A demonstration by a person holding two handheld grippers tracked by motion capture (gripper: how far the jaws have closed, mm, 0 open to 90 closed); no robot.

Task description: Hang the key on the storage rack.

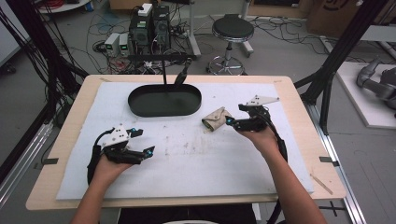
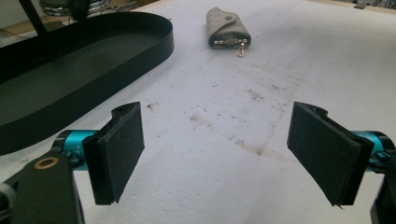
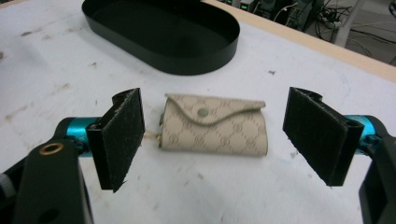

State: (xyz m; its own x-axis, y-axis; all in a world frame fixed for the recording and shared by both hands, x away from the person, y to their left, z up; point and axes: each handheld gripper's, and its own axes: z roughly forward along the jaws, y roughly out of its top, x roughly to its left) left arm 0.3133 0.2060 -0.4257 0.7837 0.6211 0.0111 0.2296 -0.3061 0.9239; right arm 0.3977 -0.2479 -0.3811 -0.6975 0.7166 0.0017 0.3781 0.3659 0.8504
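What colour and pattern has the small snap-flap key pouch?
Beige small snap-flap key pouch with a repeating monogram print, best seen in the right gripper view.

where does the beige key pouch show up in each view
High view: the key pouch lies right of centre on the white mat, just ahead of the right tongs.
Left gripper view: top centre, far beyond the open jaws, ring end facing the camera.
Right gripper view: centre, between the open jaws, snap flap up.
Shared landmark: the black oval tray, also at and, sits beside the pouch.
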